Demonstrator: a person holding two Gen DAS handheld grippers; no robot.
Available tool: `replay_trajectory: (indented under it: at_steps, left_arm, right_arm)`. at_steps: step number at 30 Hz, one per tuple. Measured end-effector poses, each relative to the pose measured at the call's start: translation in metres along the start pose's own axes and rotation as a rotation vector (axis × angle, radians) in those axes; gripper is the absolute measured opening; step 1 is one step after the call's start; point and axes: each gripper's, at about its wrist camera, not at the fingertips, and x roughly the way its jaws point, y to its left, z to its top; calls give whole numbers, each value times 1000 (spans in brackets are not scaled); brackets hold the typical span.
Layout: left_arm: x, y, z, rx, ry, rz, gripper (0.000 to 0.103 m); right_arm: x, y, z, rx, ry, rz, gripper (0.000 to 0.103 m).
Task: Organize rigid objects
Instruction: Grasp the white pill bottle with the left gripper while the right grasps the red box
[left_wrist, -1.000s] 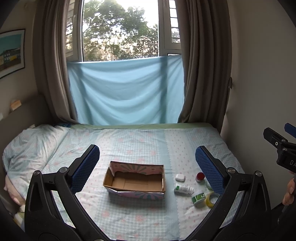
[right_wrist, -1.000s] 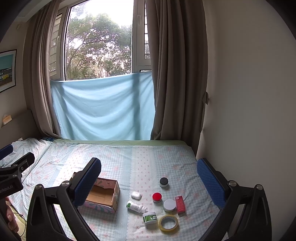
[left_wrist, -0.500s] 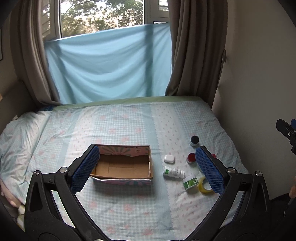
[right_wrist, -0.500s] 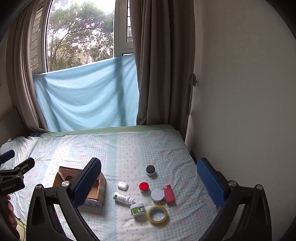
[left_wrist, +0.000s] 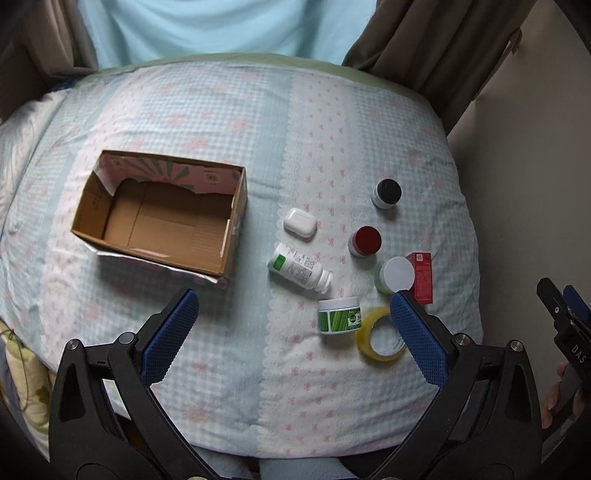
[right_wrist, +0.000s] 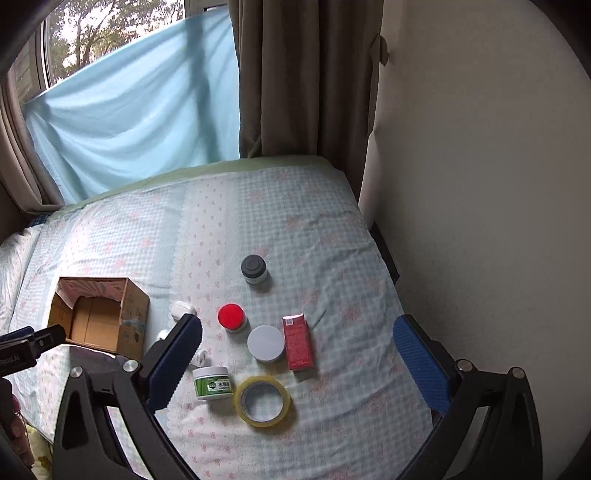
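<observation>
From where I sit, the bed (left_wrist: 229, 110) fills both views, its checked cover cut off at every edge by the fisheye rim. The cardboard box (left_wrist: 159, 218) lies ahead of my left gripper (left_wrist: 295, 332), just beyond its left finger; the box's far wall is torn and its near outer face is hidden from this angle, while in the right view the left gripper's tip (right_wrist: 33, 339) overlaps its near corner. Both grippers are spread wide and grasp nothing; the right gripper (right_wrist: 295, 362) hangs over the cluster of small things. The tape roll (right_wrist: 263, 401) lies between the right fingers, nearest to me; in the left view the left gripper's right finger covers part of it, and faint print inside the ring is too small to read. The red carton (right_wrist: 298, 341) lies flat beyond the tape, its lettering illegible; the left view shows only a strip of it. The white bottle (left_wrist: 299, 268) lies on its side with a green patch and fine text I cannot make out; in the right view the right gripper's left finger hides nearly all of it. The green-labelled jar (right_wrist: 213, 384) stands beside that finger, carrying a few Chinese characters I cannot resolve. Beyond are the white-lidded jar (right_wrist: 266, 343), the red-lidded jar (right_wrist: 231, 316), the black-lidded jar (right_wrist: 254, 269), and the white earbud case (left_wrist: 300, 223), half hidden in the right view. The right gripper's body shows "DAS", cut off.
</observation>
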Motion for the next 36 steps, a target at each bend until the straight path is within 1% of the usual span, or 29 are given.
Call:
replay_trajectory:
  at_steps: [3,6,9,15,17,18,19,20,21,22,24,26,27,28,30,33,35,36]
  left_arm:
    - [49,-8,3,-57,86,11,102]
    - [95,-12,3,-141,176,11,103]
    - [139,-11,2,-221,250,24,102]
    - [216,0,-3,-371,345,74,102]
    - [237,6,-5,-425,372,77,99]
    - [246,9,-6,-446,382,81,97]
    - [255,11,-6,-465,391,84,96]
    - [263,13,-7,-484,398,86,95]
    - [269,16,-7,-501,402,89,93]
    - [276,18,-7,-520,406,89,91]
    - [286,22,-8,-560,411,75,89]
    - [295,25,-9,-593,414,63,88]
    - [300,27,-9,-603,415,62,85]
    - [303,29,-8,-613,415,61,79]
    - [312,32,-7,-641,420,56,73]
    - [326,43,-15,-697,436,39,69]
    - [329,46,-17,-711,435,41,67]
    - [330,47,-17,-716,432,37,62]
  right_arm:
    - [50,-7,-6,-39,106,-4,103]
    - [95,-12,-15,-70,203,-5,103]
    - [136,-15,-24,-91,277,5,103]
    - [213,-10,-40,-151,429,8,103]
    - [238,-7,-47,-172,491,4,96]
    - [250,-6,-52,-185,523,-13,94]
    - [260,-5,-57,-196,546,-34,89]
    - [269,-5,-61,-196,566,-22,86]
    - [274,-7,-63,-178,572,5,86]
    - [279,-8,-65,-169,578,5,81]
    - [288,-6,-68,-189,599,8,77]
    - [295,-6,-69,-189,607,13,75]
    - [298,-6,-70,-187,610,19,73]
    - [301,-5,-69,-191,615,21,71]
    - [307,-3,-68,-208,624,15,69]
    - [314,-1,-68,-215,637,14,63]
    - [316,0,-67,-212,643,12,62]
    - [318,0,-67,-213,643,12,61]
